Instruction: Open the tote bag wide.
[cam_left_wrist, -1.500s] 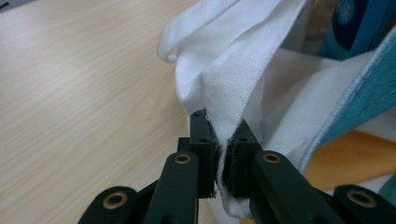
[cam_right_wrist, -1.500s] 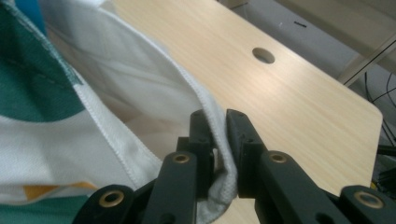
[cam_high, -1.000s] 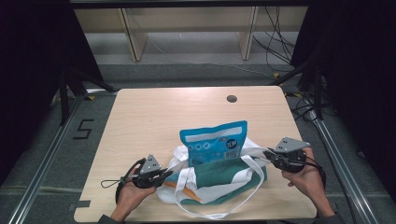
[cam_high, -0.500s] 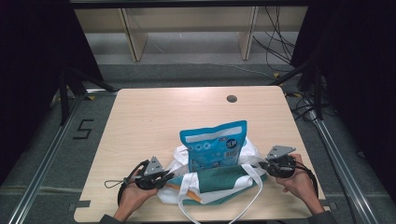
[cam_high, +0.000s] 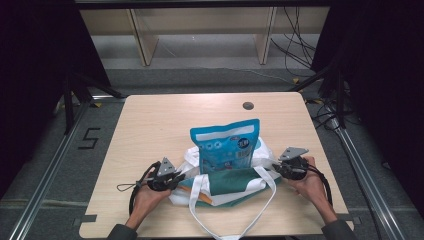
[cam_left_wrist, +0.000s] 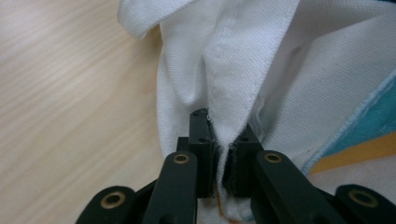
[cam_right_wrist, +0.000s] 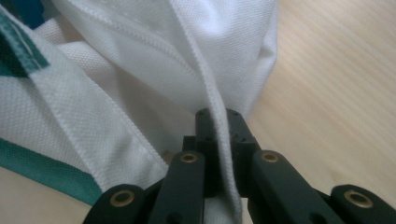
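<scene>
Both claws clamp the rim of the tote bag: the left gripper pinches a white seam, and the right gripper has just been closing on another. Between them stands the blue snack pouch. An uneven pull could tip the pouch out, or the thin fabric could slip free.

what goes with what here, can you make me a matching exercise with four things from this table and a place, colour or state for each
Things:
1. snack pouch
2. tote bag
3. left hand-held gripper
4. small dark disc

Places, colours or states:
A. lies alone near the far edge of the table
B. white cloth with green and orange print, long handles
C. blue, sticks out of the bag's mouth
D. shut on the bag's white hem at its left side

Pairs: 1-C, 2-B, 3-D, 4-A
</scene>
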